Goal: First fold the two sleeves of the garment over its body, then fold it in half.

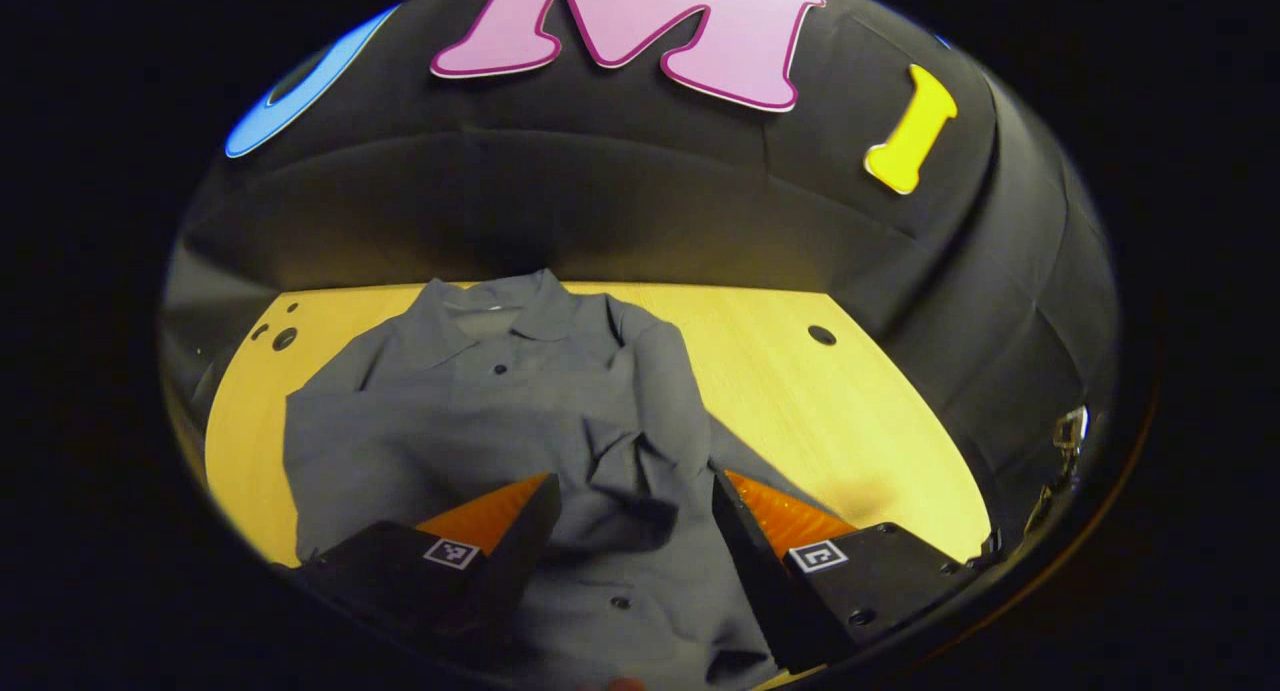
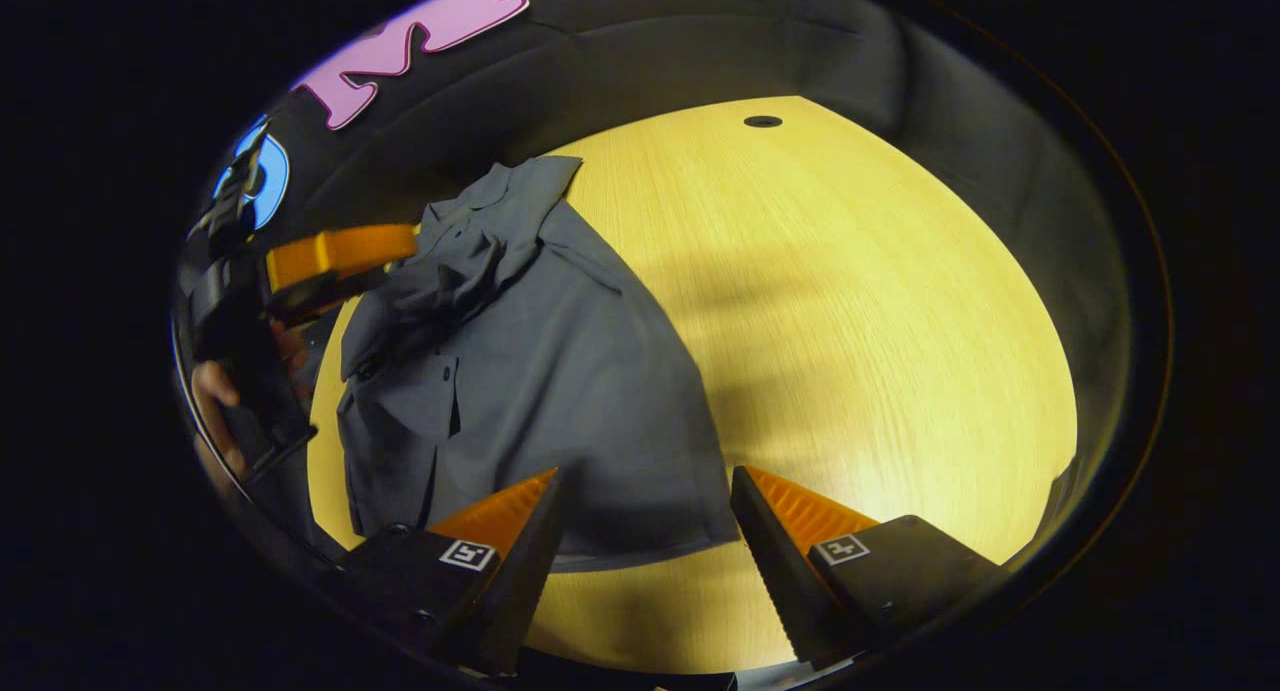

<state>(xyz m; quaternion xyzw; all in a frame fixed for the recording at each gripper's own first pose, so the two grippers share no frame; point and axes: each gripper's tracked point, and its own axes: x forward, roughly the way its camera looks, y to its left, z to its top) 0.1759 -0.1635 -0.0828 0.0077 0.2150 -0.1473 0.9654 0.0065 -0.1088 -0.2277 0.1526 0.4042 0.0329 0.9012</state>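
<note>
A grey button-up shirt (image 1: 520,401) lies flat on the yellow wooden table (image 1: 850,401), collar at the far end. One sleeve (image 1: 650,411) lies folded over its body, rumpled near the middle. My left gripper (image 1: 635,496) hovers open just above that rumpled cloth, nothing between its fingers. In the right gripper view the shirt (image 2: 560,371) stretches away to the left, its hem edge (image 2: 650,551) between my fingers. My right gripper (image 2: 645,481) stands open over that hem corner. The left gripper (image 2: 335,256), held by a hand (image 2: 215,401), shows over the shirt's far side.
Bare table (image 2: 880,301) spreads to the right of the shirt. A small round hole (image 2: 762,121) sits near the far edge of the table, and several small holes (image 1: 284,338) mark the far left corner. Black cloth walls close in the table.
</note>
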